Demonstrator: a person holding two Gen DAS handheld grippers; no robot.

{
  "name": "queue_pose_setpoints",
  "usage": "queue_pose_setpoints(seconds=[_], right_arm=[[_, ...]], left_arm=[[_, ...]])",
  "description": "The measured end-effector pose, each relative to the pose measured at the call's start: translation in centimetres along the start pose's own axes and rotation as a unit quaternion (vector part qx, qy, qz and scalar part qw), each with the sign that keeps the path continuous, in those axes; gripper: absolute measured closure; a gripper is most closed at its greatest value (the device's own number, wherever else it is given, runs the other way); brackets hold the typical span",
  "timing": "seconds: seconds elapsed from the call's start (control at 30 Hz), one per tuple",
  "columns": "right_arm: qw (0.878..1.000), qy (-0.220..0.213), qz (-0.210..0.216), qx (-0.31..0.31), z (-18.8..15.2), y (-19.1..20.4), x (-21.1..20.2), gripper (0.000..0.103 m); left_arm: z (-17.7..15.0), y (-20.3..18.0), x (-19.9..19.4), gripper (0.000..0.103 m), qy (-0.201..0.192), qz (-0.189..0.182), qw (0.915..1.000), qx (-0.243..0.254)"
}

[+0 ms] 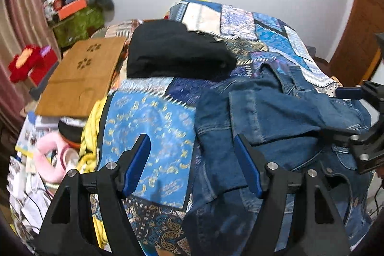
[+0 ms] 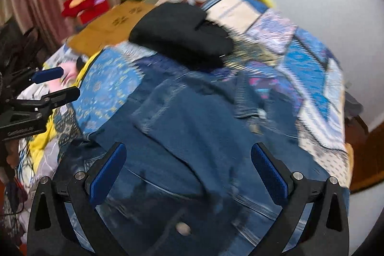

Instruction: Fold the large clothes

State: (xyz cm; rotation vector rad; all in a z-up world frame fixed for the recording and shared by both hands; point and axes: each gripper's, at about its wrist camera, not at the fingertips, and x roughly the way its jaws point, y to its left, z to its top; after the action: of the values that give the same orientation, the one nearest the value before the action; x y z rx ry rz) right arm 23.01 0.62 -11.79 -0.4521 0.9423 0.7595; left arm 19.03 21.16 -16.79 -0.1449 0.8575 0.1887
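A pair of blue jeans (image 1: pixel 276 116) lies crumpled on the blue patterned bedspread (image 1: pixel 148 126), at the near right of the bed; it fills the middle of the right wrist view (image 2: pixel 192 131). My left gripper (image 1: pixel 192 145) is open and empty, above the jeans' left edge. My right gripper (image 2: pixel 188 157) is open and empty, just above the jeans; it shows at the right edge of the left wrist view (image 1: pixel 364 100). The left gripper shows at the left edge of the right wrist view (image 2: pixel 57 83). A folded black garment (image 1: pixel 177 52) lies farther back on the bed.
A wooden lap tray (image 1: pixel 81 78) lies at the bed's left side. Clutter, a pink item (image 1: pixel 50 155) and a yellow cloth (image 1: pixel 91 131) lie at the near left. A red flower cushion (image 1: pixel 26 61) and striped curtains are at the left. A wooden door (image 1: pixel 360 35) stands at the right.
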Motion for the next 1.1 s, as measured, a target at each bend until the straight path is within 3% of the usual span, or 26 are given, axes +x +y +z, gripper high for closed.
queue_pose_setpoints(seconds=[0.37,0.47,0.57,0.63,0.67,0.73,0.77,0.93,1.1], right_arm=[[0.993,0.102,0.02,-0.062,1.6,4.5,8.9,0.003],[0.99,0.122,0.029,-0.058,1.7,4.7,10.3,0.006],[0.99,0.132,0.022,-0.047,1.5,4.2,11.6,0.02],[0.991,0.122,0.007,-0.049,1.6,4.1,11.6,0.048],[0.992,0.114,0.005,-0.049,1.7,3.9,11.4,0.055],[0.994,0.103,0.028,-0.031,2.0,3.3,10.7,0.082],[0.995,0.095,0.037,-0.022,2.1,3.0,10.0,0.087],[0.999,0.023,0.037,0.014,2.5,1.1,5.2,0.089],[0.994,-0.051,0.044,0.083,2.7,-3.7,-1.0,0.09]], left_arm=[[-2.9,2.1,2.3,0.032,0.039,0.003,0.999,-0.021],[-3.3,2.4,2.9,0.032,0.048,0.006,0.9984,-0.029],[-3.5,2.7,3.3,0.032,0.054,0.002,0.9979,-0.037],[-3.6,2.6,3.4,0.032,0.055,-0.002,0.9977,-0.04],[-3.6,2.5,3.4,0.032,0.055,-0.002,0.9977,-0.04],[-3.6,2.3,3.3,0.032,0.055,-0.002,0.9977,-0.038],[-3.5,2.2,3.2,0.032,0.054,-0.002,0.9978,-0.037],[-2.7,1.3,2.6,0.032,0.045,-0.004,0.9986,-0.027],[-1.5,-0.2,2.3,0.032,0.035,-0.018,0.999,-0.022]])
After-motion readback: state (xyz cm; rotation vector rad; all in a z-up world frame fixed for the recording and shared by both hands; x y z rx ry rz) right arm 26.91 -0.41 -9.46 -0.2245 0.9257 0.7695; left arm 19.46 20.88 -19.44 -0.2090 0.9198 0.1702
